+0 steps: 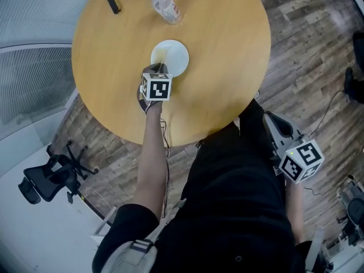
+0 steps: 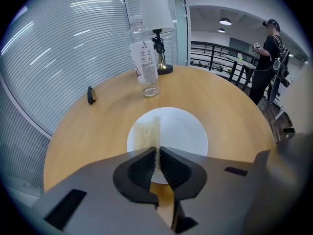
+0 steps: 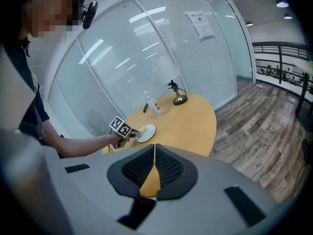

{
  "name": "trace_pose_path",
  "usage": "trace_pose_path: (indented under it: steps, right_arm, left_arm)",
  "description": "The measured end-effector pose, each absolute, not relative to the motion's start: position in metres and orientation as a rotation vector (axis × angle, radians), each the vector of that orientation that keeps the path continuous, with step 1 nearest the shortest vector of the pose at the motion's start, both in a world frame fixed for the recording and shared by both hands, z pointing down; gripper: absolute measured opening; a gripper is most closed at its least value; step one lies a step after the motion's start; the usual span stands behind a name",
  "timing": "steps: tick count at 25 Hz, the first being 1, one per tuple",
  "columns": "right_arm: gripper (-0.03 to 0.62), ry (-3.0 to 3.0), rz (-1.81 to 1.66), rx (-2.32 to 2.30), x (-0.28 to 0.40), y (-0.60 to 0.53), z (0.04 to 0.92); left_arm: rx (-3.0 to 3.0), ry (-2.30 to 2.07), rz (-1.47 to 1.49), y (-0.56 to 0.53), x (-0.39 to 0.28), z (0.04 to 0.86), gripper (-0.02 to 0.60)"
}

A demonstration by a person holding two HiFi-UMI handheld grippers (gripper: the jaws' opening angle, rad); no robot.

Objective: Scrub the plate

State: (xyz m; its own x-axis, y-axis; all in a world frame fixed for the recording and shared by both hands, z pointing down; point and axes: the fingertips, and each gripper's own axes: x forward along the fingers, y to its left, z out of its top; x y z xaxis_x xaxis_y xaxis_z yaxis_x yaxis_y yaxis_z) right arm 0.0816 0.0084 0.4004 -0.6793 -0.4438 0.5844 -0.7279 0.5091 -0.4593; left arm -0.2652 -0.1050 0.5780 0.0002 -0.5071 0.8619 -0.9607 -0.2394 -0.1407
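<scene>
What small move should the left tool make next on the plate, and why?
Probably sweep the left tool sideways across the white plate toward its right half. The tool's jaws are shut on the scrub cloth, which rests on the left part of the dish; the right part is bare.

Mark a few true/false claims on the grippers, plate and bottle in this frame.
1. The left gripper is shut on a scrub cloth lying on the plate. True.
2. The right gripper holds the plate's rim. False: it is off to the side of the table, jaws together with nothing between them.
3. The bottle lies on its side. False: it stands upright beyond the plate.
4. A lamp stands on the table behind the bottle. True.
</scene>
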Motion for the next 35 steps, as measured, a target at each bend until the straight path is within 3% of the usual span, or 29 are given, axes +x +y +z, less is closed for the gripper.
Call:
trace_pose_path:
  steps: [21, 35]
  right_arm:
    - [0.02, -2.347, 0.997, 0.966, 0.072, 0.005, 0.403]
    - [0.02, -2.331, 1.001, 1.027, 0.086, 0.002, 0.402]
  left_arm:
    - [1.937, -1.317, 1.255, -0.091, -0.184, 0.577, 0.035]
    - [1.82, -1.379, 1.16, -0.134, -0.237, 0.577, 0.035]
